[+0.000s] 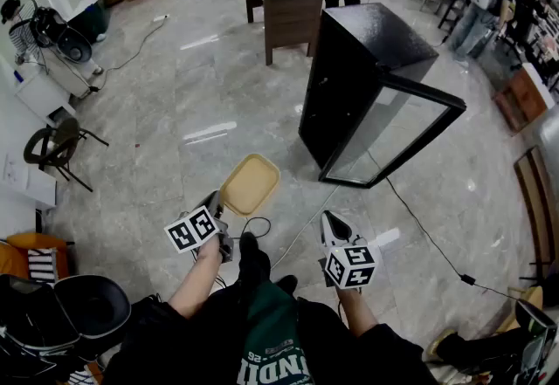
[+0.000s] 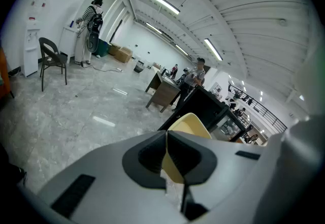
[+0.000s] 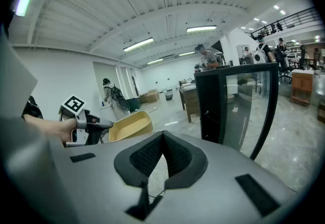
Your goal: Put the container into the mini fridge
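Left claw (image 1: pixel 216 200) pinching rim of container (image 1: pixel 250 184); container sticks out ahead of claw, above floor. Right claw (image 3: pixel 161 140) pressed together, empty. Fridge (image 1: pixel 358 69) ahead-right of both claws, door (image 1: pixel 395 137) open.

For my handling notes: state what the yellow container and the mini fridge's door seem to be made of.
Container: probably plastic, matte pale yellow; thin rim, even colour, no shine. Fridge door: seemingly a glass pane in a black frame, likely metal or plastic; the floor shows through it, with reflections.
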Available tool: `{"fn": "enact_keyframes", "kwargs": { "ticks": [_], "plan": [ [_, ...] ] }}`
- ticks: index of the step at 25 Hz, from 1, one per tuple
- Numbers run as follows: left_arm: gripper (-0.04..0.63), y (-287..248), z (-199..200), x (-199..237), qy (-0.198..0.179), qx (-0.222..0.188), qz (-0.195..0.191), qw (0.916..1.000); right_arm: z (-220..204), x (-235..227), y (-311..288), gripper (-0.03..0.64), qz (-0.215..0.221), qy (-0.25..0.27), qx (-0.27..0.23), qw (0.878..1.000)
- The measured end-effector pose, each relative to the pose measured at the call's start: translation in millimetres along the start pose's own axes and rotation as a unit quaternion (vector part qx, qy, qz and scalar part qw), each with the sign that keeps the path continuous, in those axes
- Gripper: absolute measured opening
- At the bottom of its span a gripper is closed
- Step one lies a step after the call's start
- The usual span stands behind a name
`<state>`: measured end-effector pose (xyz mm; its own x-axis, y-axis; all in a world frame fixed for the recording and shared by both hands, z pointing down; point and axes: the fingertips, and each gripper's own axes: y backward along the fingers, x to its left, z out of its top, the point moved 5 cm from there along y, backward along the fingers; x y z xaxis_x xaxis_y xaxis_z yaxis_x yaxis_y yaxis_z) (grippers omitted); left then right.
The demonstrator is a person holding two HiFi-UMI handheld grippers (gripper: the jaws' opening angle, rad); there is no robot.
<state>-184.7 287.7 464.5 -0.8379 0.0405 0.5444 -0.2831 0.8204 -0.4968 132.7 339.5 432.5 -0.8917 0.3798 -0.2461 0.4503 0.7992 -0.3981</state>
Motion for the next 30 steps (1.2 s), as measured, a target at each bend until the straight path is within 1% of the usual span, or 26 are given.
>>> {"fn": "enact_keyframes", "kwargs": {
  "ticks": [5,11,20,30],
  "plan": [
    [0.020,3,-1,2,-0.003,0.003,-0.005,1.0000,-5,9,3,0.035,0.008,-0.003,-0.008,1.000],
    [0.020,1,-3,-2,-0.008,0.007,-0.010,0.9999,0,16,6,0.035,0.000,0.030,-0.017,0.999],
    [0.020,-1,-6,-14,-0.001,0.011,-0.024,0.9996,0,17,14,0.035,-0.004,0.027,-0.015,1.000],
    [0.020,-21,-7,-28,-0.012,0.020,-0.038,0.9990,-8,9,6,0.035,-0.012,0.022,0.006,1.000]
  ]
}}
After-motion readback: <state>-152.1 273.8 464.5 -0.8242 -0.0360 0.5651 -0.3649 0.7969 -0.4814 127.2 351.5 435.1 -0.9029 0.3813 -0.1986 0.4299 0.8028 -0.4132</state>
